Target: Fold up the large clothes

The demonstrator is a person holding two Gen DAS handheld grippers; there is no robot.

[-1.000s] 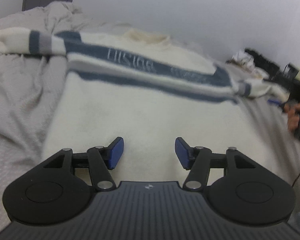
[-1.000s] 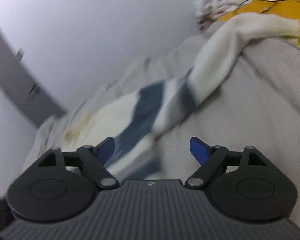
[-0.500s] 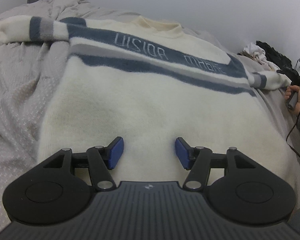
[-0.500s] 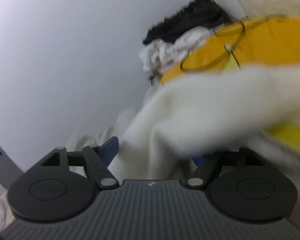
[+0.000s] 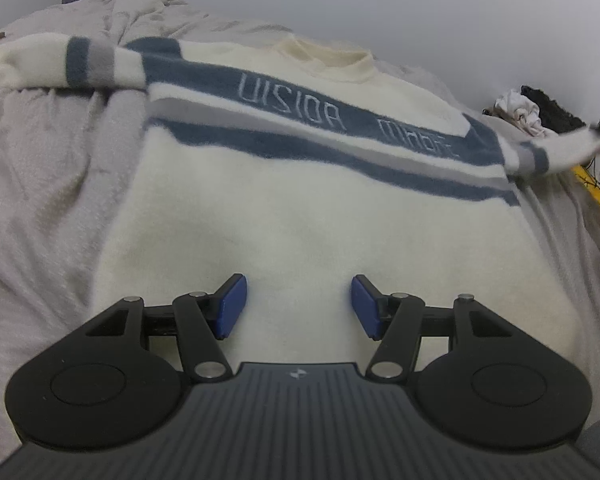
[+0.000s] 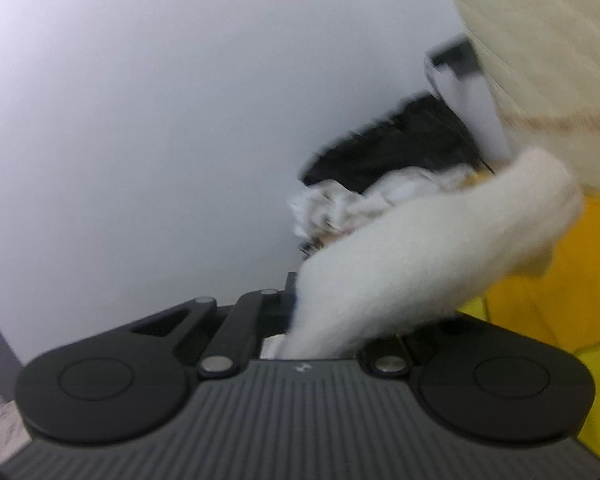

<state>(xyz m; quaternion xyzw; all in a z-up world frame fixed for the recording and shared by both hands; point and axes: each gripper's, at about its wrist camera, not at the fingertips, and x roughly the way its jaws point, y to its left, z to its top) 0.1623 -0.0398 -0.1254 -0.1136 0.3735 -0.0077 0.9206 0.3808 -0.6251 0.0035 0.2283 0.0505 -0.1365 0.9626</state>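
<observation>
A large cream sweater [image 5: 300,208] lies spread front-up on a grey bed cover [image 5: 48,184]; its knit is thick and fuzzy, with a ribbed round collar at the far edge; a broad blue band carrying pale lettering crosses the chest, with a grey stripe and a second blue stripe below it, and the same blue and grey ring each sleeve. One sleeve lies stretched out to the left across the cover; the other sleeve [image 6: 428,256] is lifted off the bed at the right, its plain cream cuff end pinched in the right gripper [image 6: 320,320], whose jaws are pressed together on the cloth. The left gripper [image 5: 298,306] hangs over the sweater's lower body, its blue pads [image 5: 230,306] spread apart with nothing between them.
</observation>
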